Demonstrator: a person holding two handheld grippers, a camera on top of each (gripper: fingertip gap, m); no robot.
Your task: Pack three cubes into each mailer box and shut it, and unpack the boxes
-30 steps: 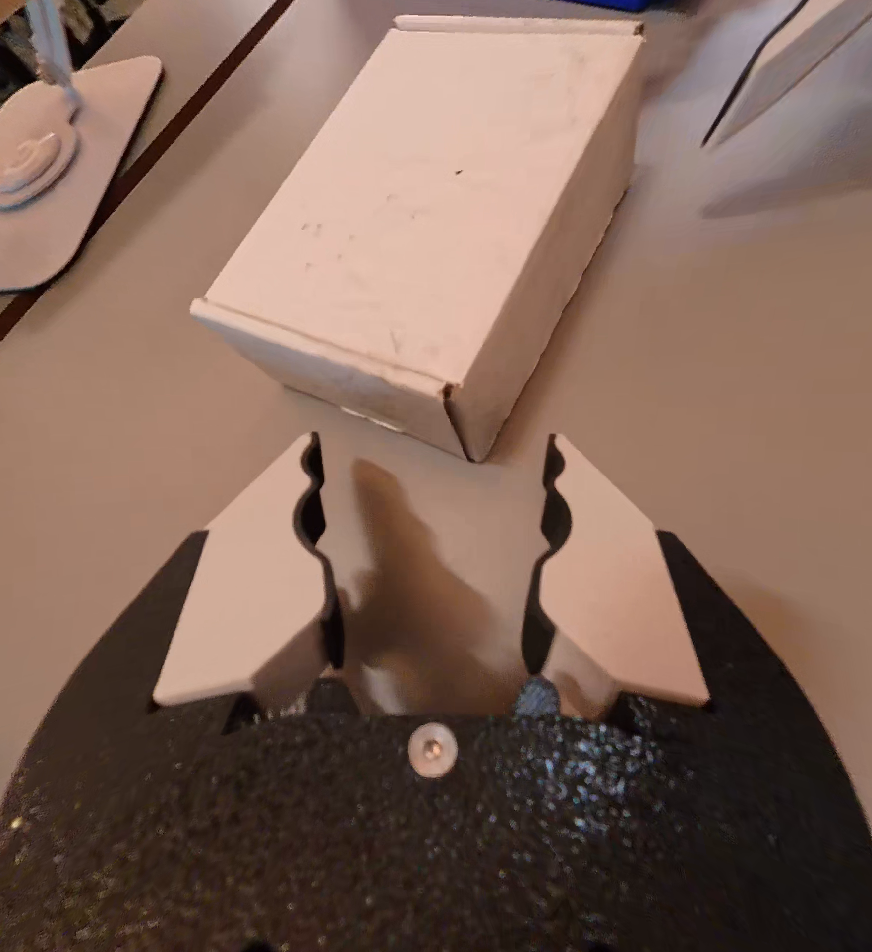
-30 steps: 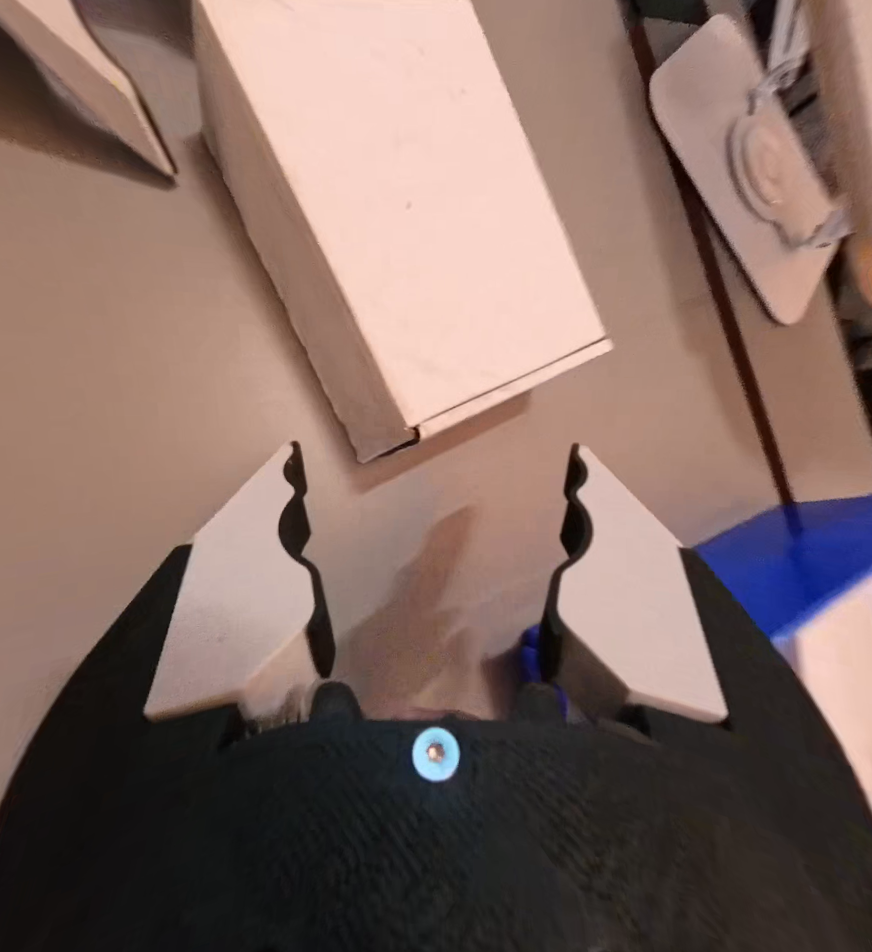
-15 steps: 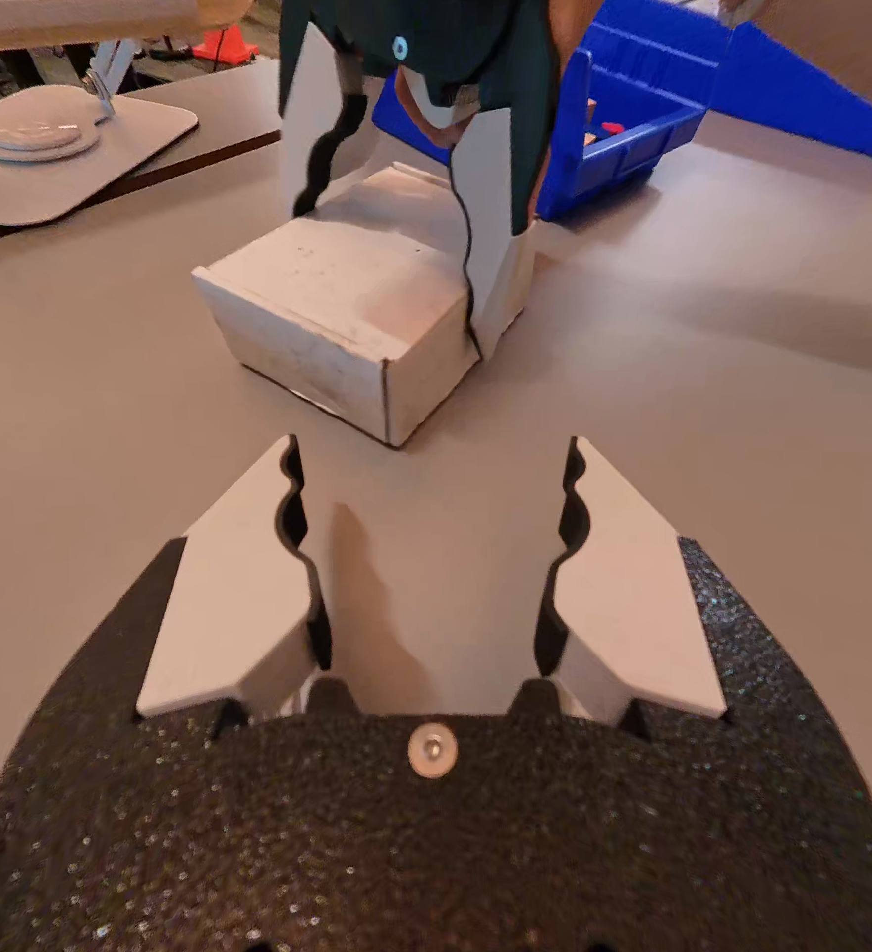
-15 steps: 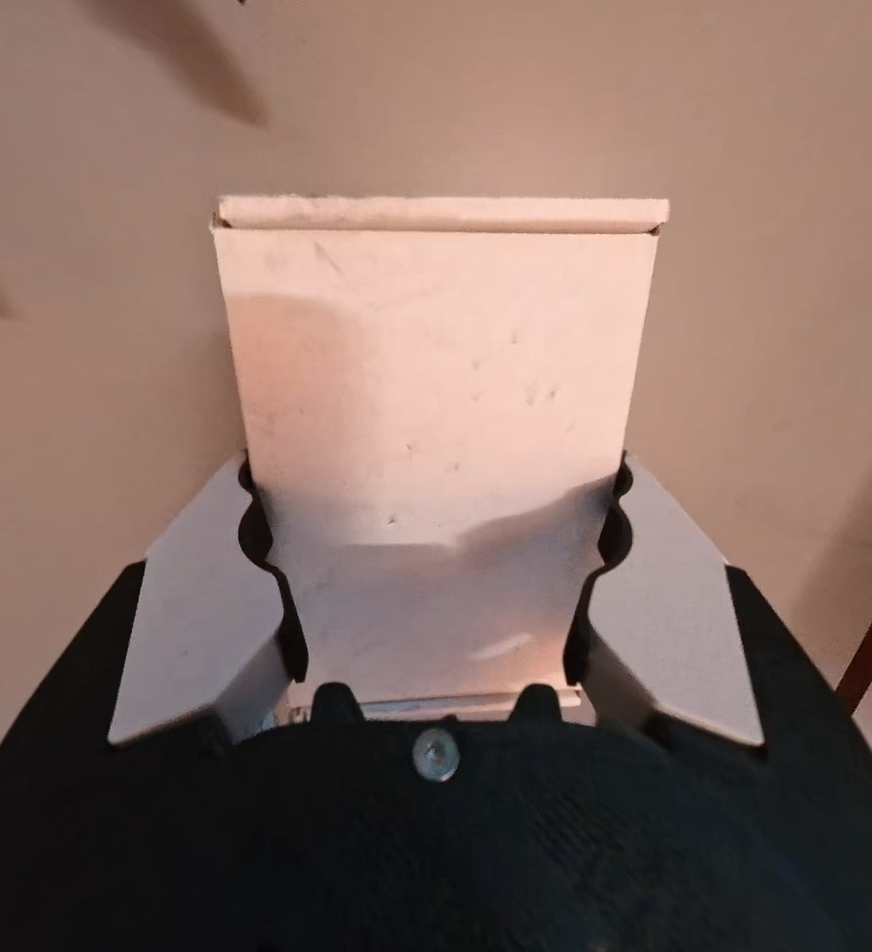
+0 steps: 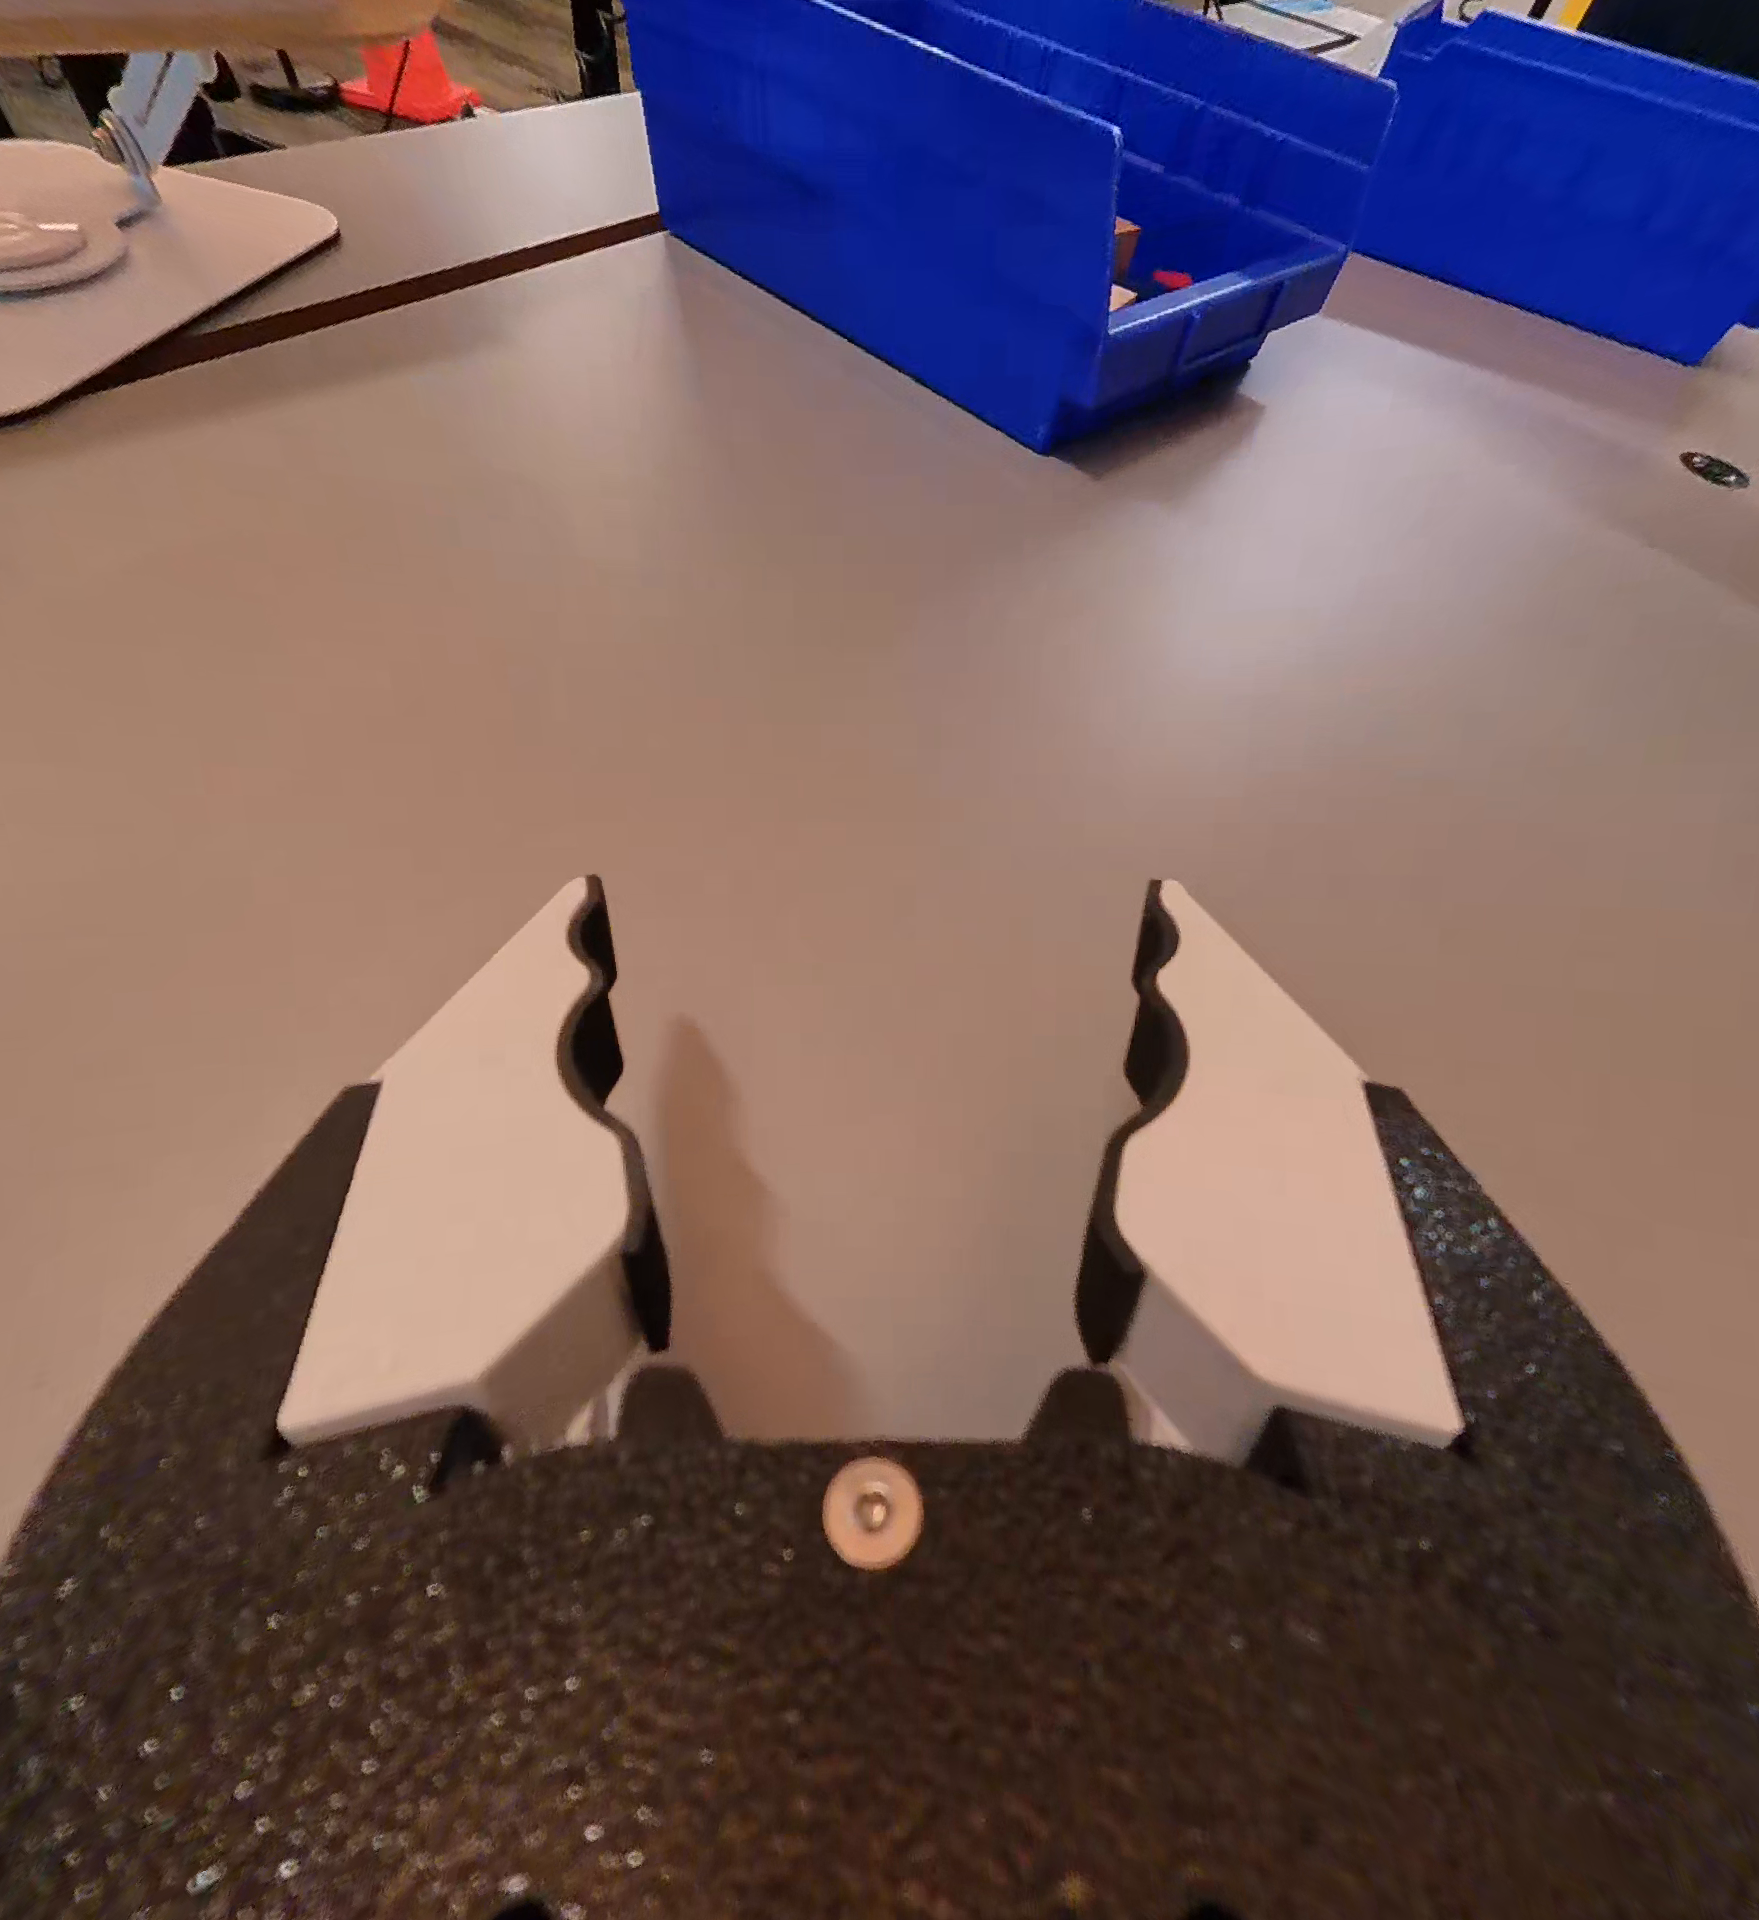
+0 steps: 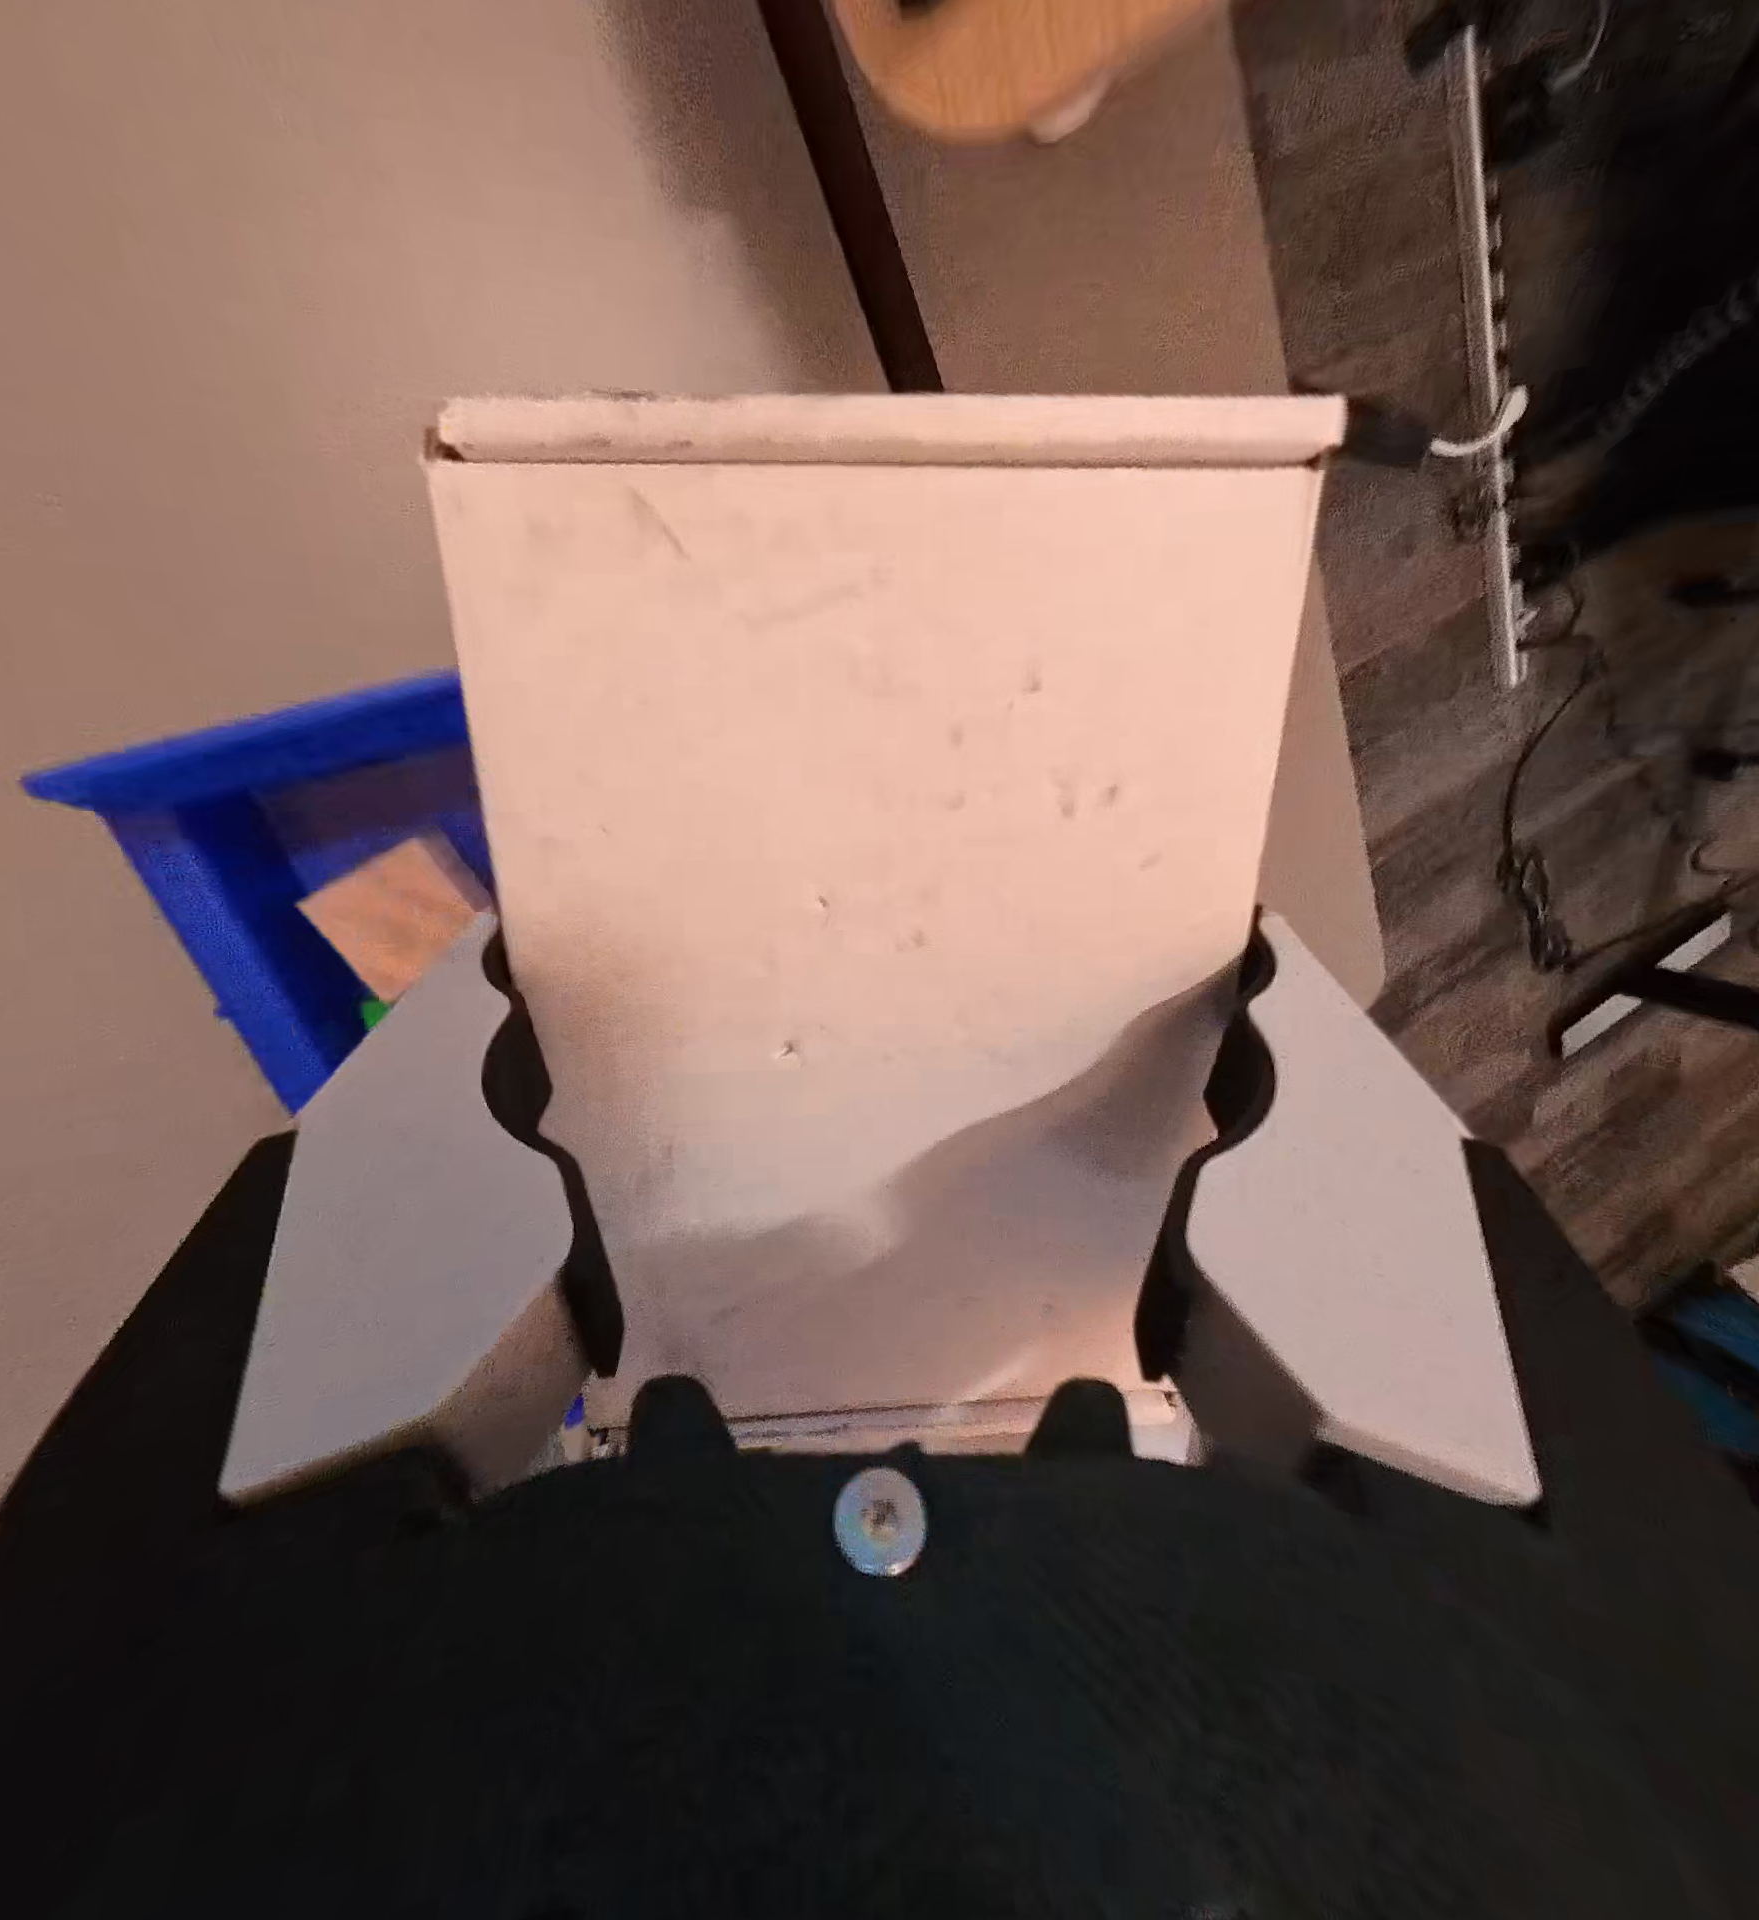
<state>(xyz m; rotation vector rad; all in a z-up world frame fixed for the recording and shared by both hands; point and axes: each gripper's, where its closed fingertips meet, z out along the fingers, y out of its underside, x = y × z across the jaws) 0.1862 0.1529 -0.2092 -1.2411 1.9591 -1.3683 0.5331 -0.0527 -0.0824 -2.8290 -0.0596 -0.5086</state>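
My right gripper (image 6: 875, 935) is shut on a closed white mailer box (image 6: 875, 748) and holds it lifted above the table, its two sides pressed between the fingers. Under it on the left a blue bin (image 6: 231, 831) shows with a wooden cube (image 6: 387, 914) and something green inside. My left gripper (image 5: 875, 883) is open and empty, low over the bare grey table (image 5: 854, 623). Ahead of it stands a blue bin (image 5: 958, 229) holding small cubes (image 5: 1155, 275). The mailer box is not in the left wrist view.
A second blue bin (image 5: 1602, 177) stands at the far right. A flat white stand base (image 5: 54, 270) lies at the far left on a neighbouring table. Small metal parts (image 5: 1748, 473) lie at the right edge. The table edge and floor with cables (image 6: 1581, 727) show right of the box.
My right gripper closed on the mailer box and lifted it off the table toward the bin. The box and right gripper have left the left wrist view. The left gripper stayed open.
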